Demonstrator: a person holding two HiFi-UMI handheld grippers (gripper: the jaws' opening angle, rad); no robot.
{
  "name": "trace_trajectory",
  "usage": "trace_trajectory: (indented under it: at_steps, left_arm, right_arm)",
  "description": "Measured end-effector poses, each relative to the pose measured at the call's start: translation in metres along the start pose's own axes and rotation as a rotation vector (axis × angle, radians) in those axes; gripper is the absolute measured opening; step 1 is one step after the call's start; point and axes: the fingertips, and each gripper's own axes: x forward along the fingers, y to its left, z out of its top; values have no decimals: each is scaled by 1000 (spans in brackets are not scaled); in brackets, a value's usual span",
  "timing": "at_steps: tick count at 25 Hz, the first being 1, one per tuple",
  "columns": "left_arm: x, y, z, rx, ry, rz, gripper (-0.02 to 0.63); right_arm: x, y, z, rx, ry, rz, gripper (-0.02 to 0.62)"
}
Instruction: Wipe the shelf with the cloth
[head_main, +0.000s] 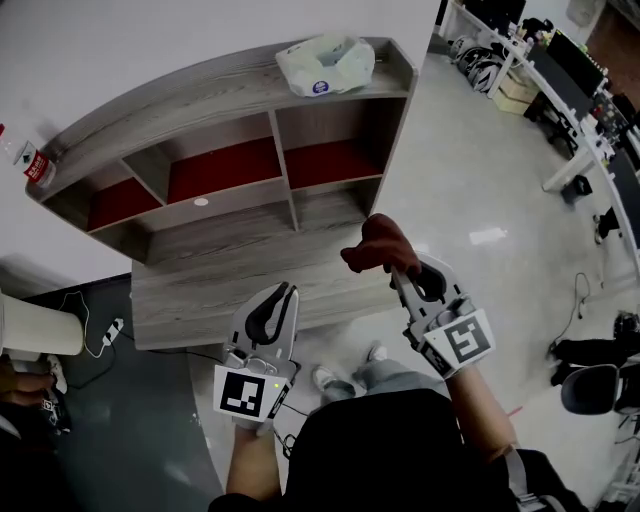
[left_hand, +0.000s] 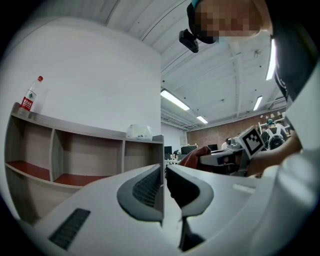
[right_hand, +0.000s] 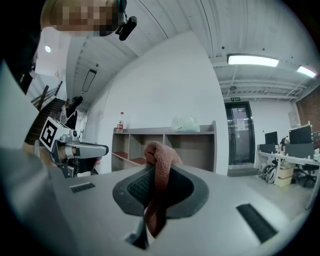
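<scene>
The grey wood shelf (head_main: 225, 250), with red-floored compartments, stands against the white wall ahead of me; it also shows in the left gripper view (left_hand: 90, 134) and the right gripper view (right_hand: 165, 131). A reddish-brown cloth (head_main: 383, 243) is bunched up at the tips of my right gripper (head_main: 401, 272), which is shut on it in the air in front of the shelf's right end. The cloth (right_hand: 159, 162) hangs down between the pads of the right gripper (right_hand: 159, 176). My left gripper (head_main: 284, 294) is held level beside it, its jaws together and holding nothing (left_hand: 164, 171).
A crumpled plastic bag (head_main: 326, 64) lies on the shelf top at the right; a water bottle (head_main: 31, 162) stands at its left end. A power strip (head_main: 110, 331) and cable lie on the floor at left. Desks with monitors (head_main: 560, 70) fill the far right.
</scene>
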Motion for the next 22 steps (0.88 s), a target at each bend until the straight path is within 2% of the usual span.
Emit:
trace_trajectory:
  at_steps: [10, 17, 22]
  left_arm:
    - [61, 19, -18, -14, 51, 56, 43]
    - [126, 28, -25, -14, 93, 123, 43]
    - [150, 33, -24, -26, 92, 185, 43]
  right_arm:
    - [47, -53, -15, 41, 18, 46, 20]
    - [84, -107, -20, 66, 19, 128, 20]
    - [109, -124, -28, 65, 37, 191, 20]
